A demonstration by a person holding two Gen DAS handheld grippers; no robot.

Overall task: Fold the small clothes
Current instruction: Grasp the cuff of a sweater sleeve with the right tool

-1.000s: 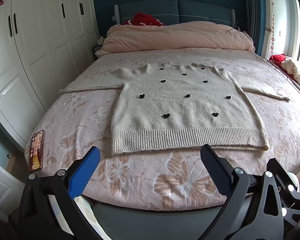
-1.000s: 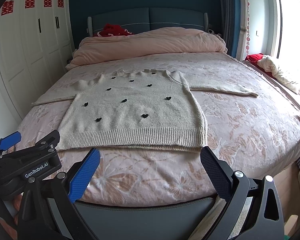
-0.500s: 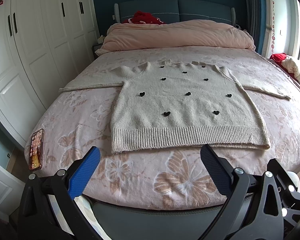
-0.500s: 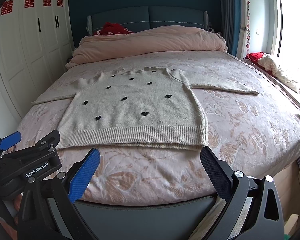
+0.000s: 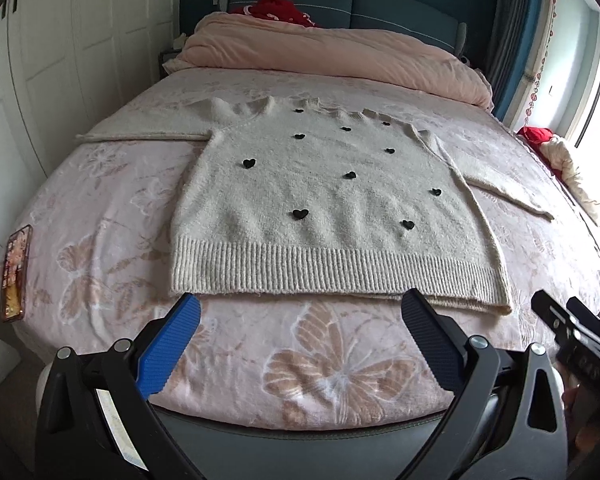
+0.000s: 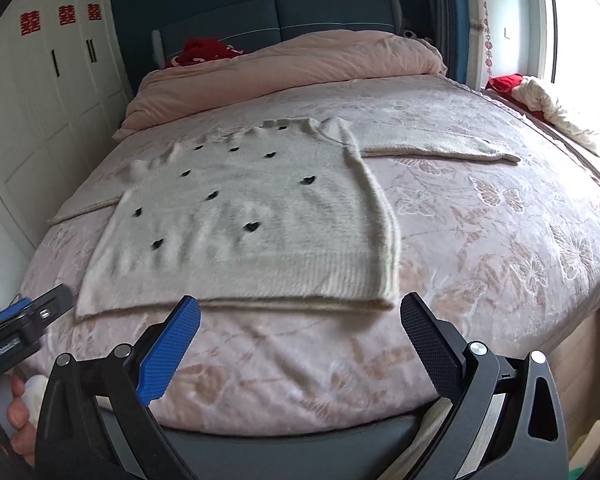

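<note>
Left wrist view shows the cream sweater with small black hearts lying flat on the pink butterfly bedspread, sleeves out to both sides, ribbed hem nearest. The left gripper hangs just short of that hem, jaws wide apart, holding nothing. The right gripper is likewise spread and empty. A phone lies at the bed's left edge.

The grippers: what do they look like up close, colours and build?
Both match: the left gripper and right gripper each have black angular frames with silver bolts, one ribbed blue finger pad and one textured black finger pad. No cables visible.
</note>
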